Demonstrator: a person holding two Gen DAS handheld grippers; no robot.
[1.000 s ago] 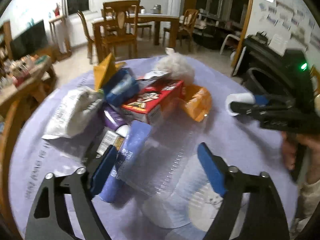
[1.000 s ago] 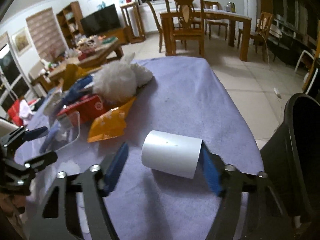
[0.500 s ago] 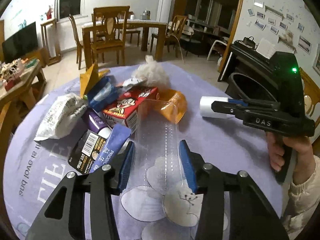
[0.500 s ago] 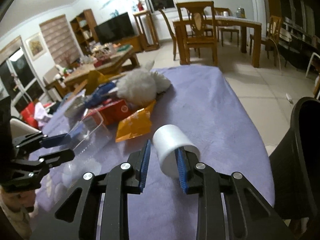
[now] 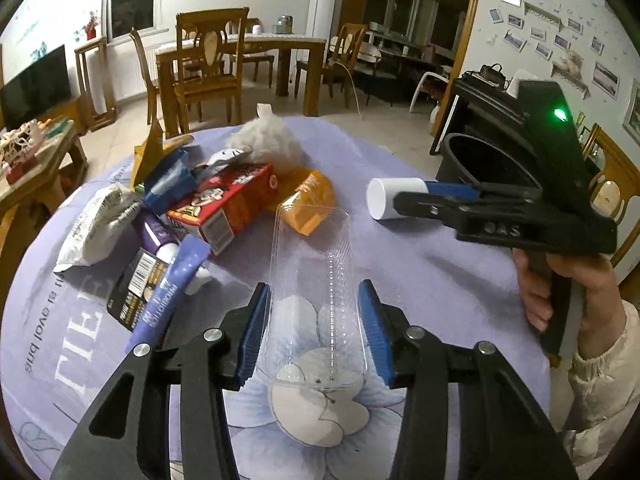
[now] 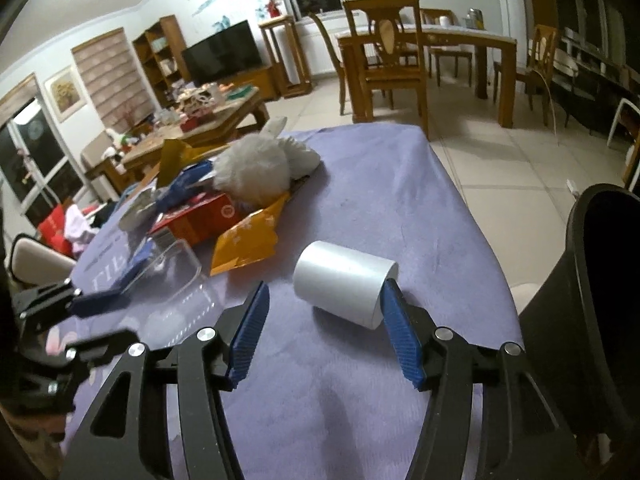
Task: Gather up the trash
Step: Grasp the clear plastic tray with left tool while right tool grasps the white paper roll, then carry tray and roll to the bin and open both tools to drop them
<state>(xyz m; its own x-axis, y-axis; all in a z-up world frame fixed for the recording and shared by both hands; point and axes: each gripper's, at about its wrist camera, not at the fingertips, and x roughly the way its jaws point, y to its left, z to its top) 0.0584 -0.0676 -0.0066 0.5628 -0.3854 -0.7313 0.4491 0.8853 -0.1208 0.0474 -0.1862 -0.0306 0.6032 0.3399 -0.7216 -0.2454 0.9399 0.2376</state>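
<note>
left wrist view: clear tray pinched, white roll at the other tongs

left gripper is clamped on a clear plastic tray, which holds nothing, on the purple tablecloth. right gripper has its tongs apart, its right pad touching a white roll. black bin stands at the right table edge.

my right gripper: "DAS" on its side | purple tablecloth, near left: "al oval bus", upside down
</note>
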